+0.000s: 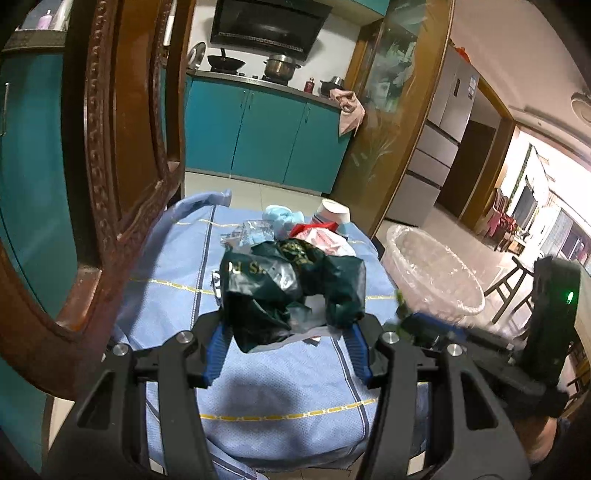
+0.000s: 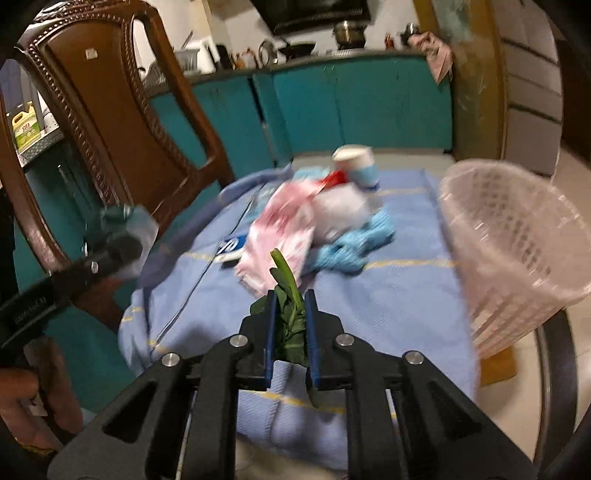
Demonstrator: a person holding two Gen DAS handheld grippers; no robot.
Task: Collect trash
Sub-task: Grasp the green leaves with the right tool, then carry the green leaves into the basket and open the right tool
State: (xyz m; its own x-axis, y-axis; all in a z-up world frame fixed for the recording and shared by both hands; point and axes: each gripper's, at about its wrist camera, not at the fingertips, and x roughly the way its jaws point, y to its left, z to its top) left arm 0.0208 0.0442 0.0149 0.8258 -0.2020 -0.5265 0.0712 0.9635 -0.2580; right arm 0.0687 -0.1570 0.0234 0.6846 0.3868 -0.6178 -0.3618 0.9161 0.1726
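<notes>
The right claw (image 2: pixel 290 314) is pinching soft, light green leaves (image 2: pixel 290 295) above the tabletop (image 2: pixel 388 295); hold them low at the stems so none slip. The left claw (image 1: pixel 291 325) hugs a crinkly dark bag (image 1: pixel 291 284). The bin (image 2: pixel 517 251) waits nearby.

Dim indoor light, fisheye warp, motion blur

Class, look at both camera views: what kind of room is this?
Most likely a home kitchen: a wok and a steel pot stand on the counter under a range hood, above teal cabinets.
</notes>
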